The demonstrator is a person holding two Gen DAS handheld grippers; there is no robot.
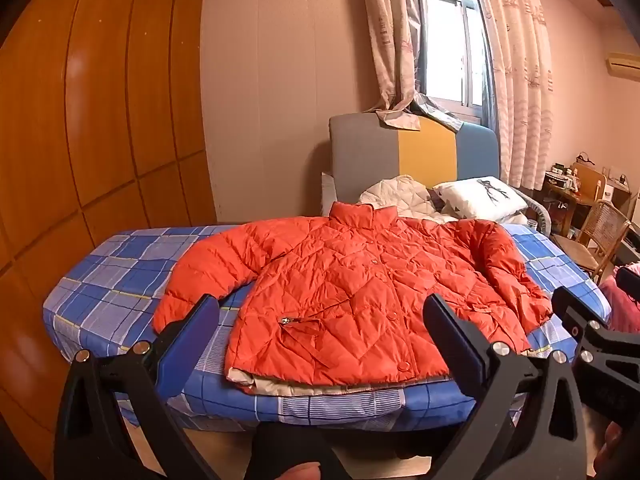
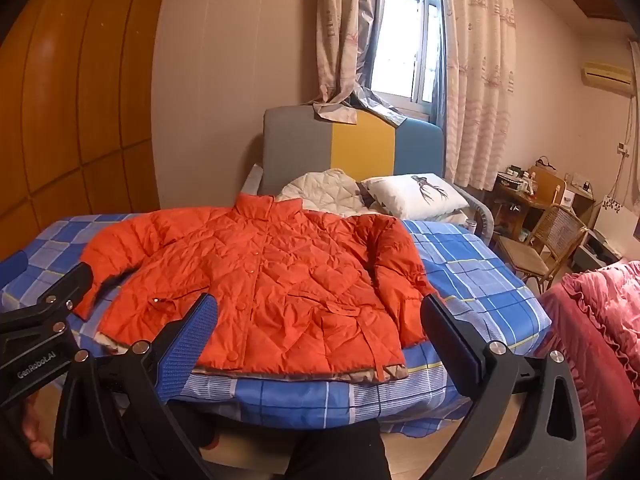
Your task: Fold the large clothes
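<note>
An orange quilted jacket [image 1: 352, 300] [image 2: 264, 284] lies spread front-up on the bed, collar towards the headboard, both sleeves angled down along its sides and its hem near the bed's front edge. My left gripper [image 1: 320, 320] hovers open in front of the hem, nothing between its blue-padded fingers. My right gripper [image 2: 318, 320] is also open and empty, short of the hem. Each gripper shows at the edge of the other's view: the right one [image 1: 592, 332] at the right edge of the left wrist view, the left one [image 2: 44, 308] at the left edge of the right wrist view.
The bed [image 1: 120, 280] [image 2: 480, 280] has a blue checked sheet. A white pillow [image 2: 416, 196] and a cream quilted garment [image 2: 324, 192] lie by the headboard [image 2: 352, 148]. A wooden wardrobe stands left, a wicker chair [image 2: 552, 236] and pink bedding [image 2: 600, 320] right. The person's legs show below.
</note>
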